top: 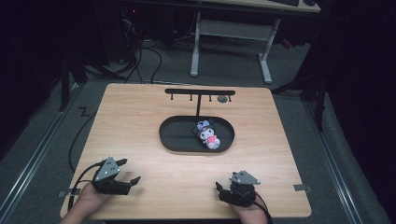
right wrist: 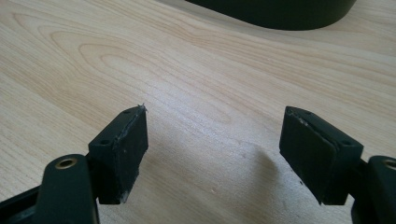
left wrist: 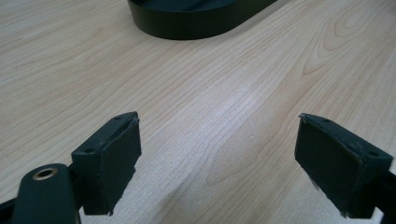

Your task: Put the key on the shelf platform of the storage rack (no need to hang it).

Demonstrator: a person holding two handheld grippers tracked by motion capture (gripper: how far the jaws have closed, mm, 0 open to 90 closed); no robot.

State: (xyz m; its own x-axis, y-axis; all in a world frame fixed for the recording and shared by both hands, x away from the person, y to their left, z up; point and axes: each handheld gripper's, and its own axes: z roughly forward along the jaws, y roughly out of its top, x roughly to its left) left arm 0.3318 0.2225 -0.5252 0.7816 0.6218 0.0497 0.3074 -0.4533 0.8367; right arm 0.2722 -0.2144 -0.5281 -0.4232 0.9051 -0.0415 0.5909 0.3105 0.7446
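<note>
My table point(top: 140, 116) is pale wood, smooth with a faint sheen and wavy grain. The oval tray point(top: 177, 140) looks like matt black plastic. The small doll point(top: 208, 134) in it seems soft plush. My jaw pads point(left wrist: 114, 158) are matt black rubber, frayed at the edges.

You work at a light wooden table point(top: 140, 126), its grain showing plainly in both gripper views. Near its middle sits a black oval tray point(top: 175, 135), with a black T-shaped rack point(top: 199, 93) rising from the tray's far edge. A small strip of grey tape point(top: 302, 188) lies at the near right edge of the table and another point(top: 65, 193) at the near left.
</note>
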